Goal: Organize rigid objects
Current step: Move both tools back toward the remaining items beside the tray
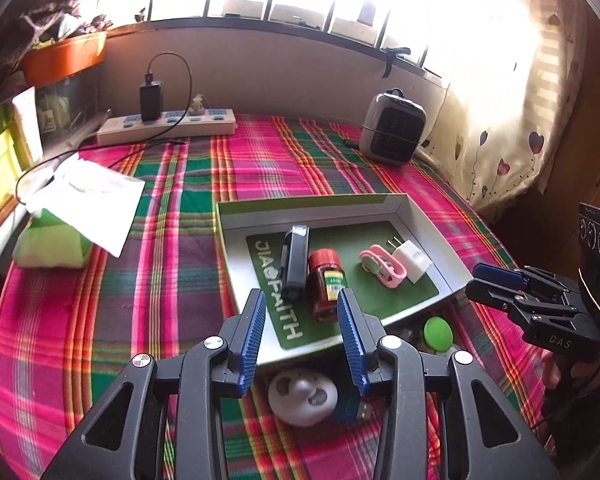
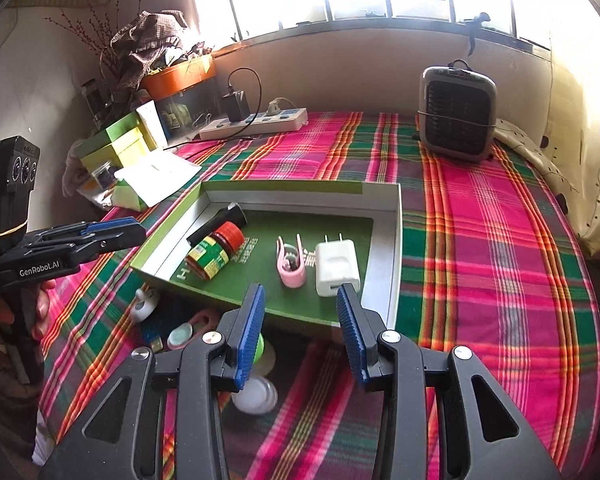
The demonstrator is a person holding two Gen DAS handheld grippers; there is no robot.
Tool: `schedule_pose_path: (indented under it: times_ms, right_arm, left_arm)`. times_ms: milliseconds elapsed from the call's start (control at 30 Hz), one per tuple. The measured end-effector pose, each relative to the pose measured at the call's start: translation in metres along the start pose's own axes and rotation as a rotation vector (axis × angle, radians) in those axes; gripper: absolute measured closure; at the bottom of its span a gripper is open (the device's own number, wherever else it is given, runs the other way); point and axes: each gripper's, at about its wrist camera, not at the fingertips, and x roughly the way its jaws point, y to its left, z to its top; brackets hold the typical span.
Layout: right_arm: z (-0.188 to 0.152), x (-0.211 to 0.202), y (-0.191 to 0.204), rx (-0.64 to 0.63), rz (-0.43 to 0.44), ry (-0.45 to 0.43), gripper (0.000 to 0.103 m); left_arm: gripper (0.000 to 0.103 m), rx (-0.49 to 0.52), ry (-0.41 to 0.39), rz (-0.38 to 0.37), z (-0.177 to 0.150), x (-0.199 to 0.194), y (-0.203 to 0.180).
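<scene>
The plaid pink-and-green cloth (image 1: 172, 216) carries everything. On it sits the shallow white cardboard tray with a green floor (image 1: 340, 208), the collecting place, I judge. In it lie a black rectangular bar (image 1: 296, 256) at nine o'clock, a red-capped brown jar (image 1: 324, 284) on its side at centre, a pink plastic clip (image 1: 384, 266), then a white plug adapter (image 1: 412, 260) at three. At six o'clock, outside the tray, wait a grey smiley ball (image 1: 302, 396) and a green round disc (image 1: 438, 332). The left gripper (image 1: 302, 340) and right gripper (image 2: 300, 336) both stand parted, holding nothing.
</scene>
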Motion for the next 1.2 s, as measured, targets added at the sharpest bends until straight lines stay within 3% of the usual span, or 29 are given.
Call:
schedule_pose_path:
  times_ms: [100, 567, 1200]
  right_arm:
    - [-0.011, -0.008, -0.001, 0.006, -0.011, 0.000, 0.056]
    - [-0.048, -0.005, 0.019, -0.038, -0.004, 0.066, 0.055]
    - [-0.053, 0.019, 0.038, -0.100, -0.074, 0.127, 0.055]
  left_arm:
    - [0.066, -0.030, -0.005, -0.005, -0.014, -0.008, 0.006]
    - [0.066, -0.148, 0.032, -0.037, -0.063, -0.013, 0.028]
    - [0.065, -0.168, 0.047, -0.134, -0.070, -0.008, 0.026]
